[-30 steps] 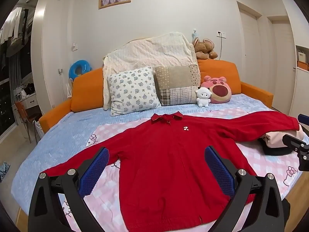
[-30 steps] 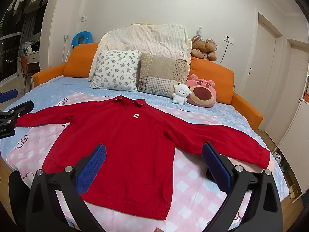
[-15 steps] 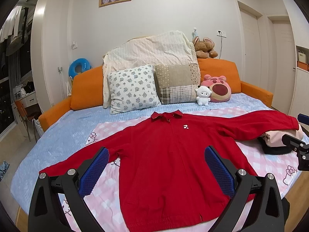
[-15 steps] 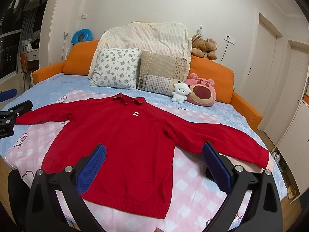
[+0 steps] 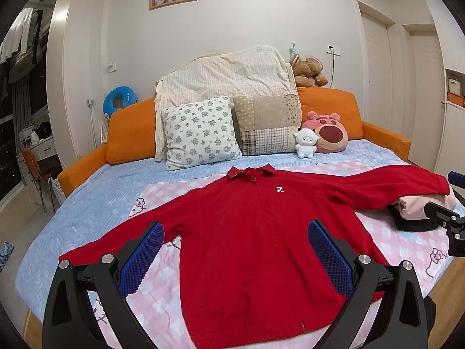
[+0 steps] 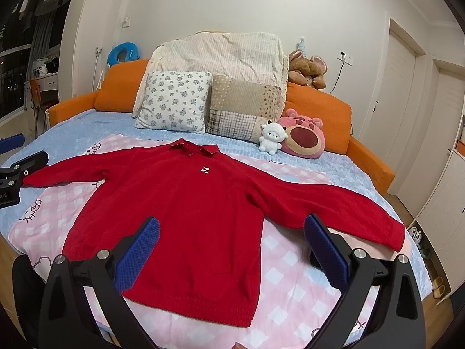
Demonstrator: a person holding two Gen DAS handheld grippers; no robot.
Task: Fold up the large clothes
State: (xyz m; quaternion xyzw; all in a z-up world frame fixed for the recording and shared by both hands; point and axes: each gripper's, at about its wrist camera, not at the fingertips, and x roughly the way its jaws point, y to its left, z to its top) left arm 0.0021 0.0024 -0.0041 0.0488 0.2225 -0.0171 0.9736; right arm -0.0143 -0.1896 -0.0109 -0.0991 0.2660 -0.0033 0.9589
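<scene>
A red collared sweater (image 5: 255, 232) (image 6: 186, 212) lies flat, front up, on a pink checked sheet (image 5: 162, 264) (image 6: 287, 267) on the bed, with both sleeves spread out sideways. My left gripper (image 5: 235, 244) hovers open above the sweater's lower left part, holding nothing. My right gripper (image 6: 232, 241) hovers open above the lower right part, near the right sleeve, also holding nothing. Each gripper shows at the edge of the other's view: the right gripper (image 5: 449, 221) and the left gripper (image 6: 14, 171).
Pillows (image 5: 200, 133), a draped cream blanket (image 5: 229, 72) and plush toys (image 5: 325, 136) line the orange headboard (image 5: 125, 133). A pink and black bundle (image 5: 418, 209) lies under the right sleeve end. Doors (image 6: 395, 93) stand on the right. The floor lies left of the bed.
Both views have shifted slightly, so the sweater sits a little farther from the grippers. The sweater itself has not moved, and both grippers stay open.
</scene>
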